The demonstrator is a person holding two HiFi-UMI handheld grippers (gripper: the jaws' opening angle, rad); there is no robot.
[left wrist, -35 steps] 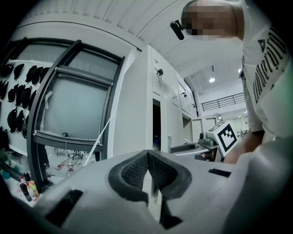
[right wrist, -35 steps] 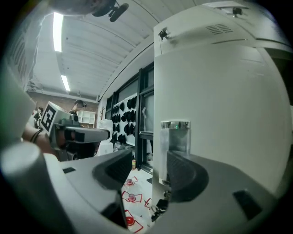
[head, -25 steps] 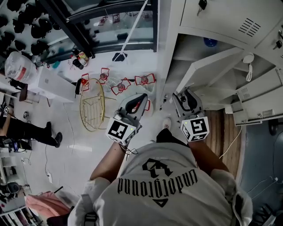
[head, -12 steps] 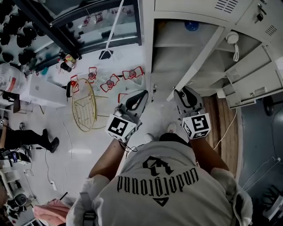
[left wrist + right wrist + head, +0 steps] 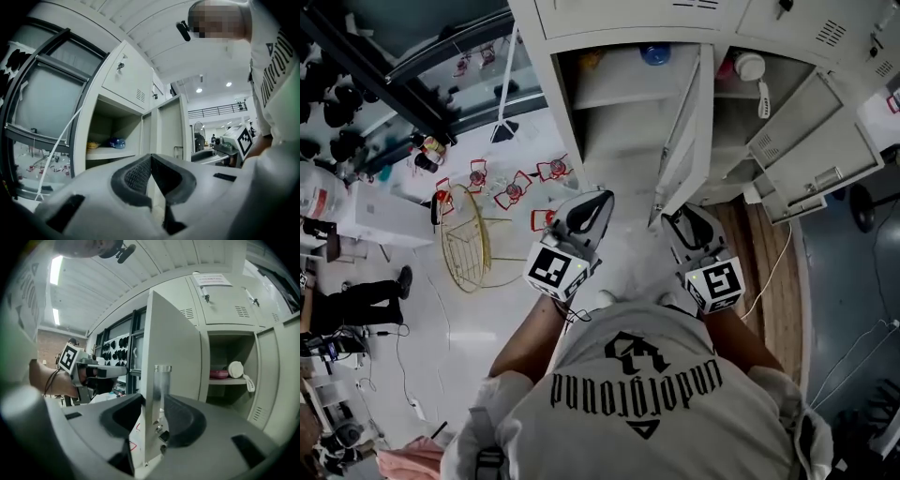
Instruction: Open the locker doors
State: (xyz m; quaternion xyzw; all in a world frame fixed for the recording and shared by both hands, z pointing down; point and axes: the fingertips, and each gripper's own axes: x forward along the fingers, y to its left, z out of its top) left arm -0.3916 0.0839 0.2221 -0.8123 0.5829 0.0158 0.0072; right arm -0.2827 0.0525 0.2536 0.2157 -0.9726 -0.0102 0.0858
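The grey locker bank [image 5: 609, 19] runs along the top of the head view. One tall door [image 5: 689, 122] stands swung out, edge-on to me. My right gripper [image 5: 675, 220] is shut on the free edge of this door [image 5: 171, 343], one pad on each side of the metal latch plate [image 5: 162, 385]. Its jaws have just been opening a little, with the door edge still between them. My left gripper [image 5: 598, 199] hangs left of the door, shut and empty, its pads meeting in the left gripper view [image 5: 150, 159]. It faces the open compartment holding a blue bottle [image 5: 115, 142].
Another door [image 5: 811, 150] hangs open at the right, beside a shelf with a white object [image 5: 236, 370]. A gold wire basket [image 5: 469, 239] and red stands [image 5: 514, 187] sit on the floor at left. A cable [image 5: 773, 272] crosses the wooden strip. A person [image 5: 356, 305] is at far left.
The door has swung further out from the locker, from slanted to edge-on. Both grippers moved along with it, and the open compartments now lie straight ahead.
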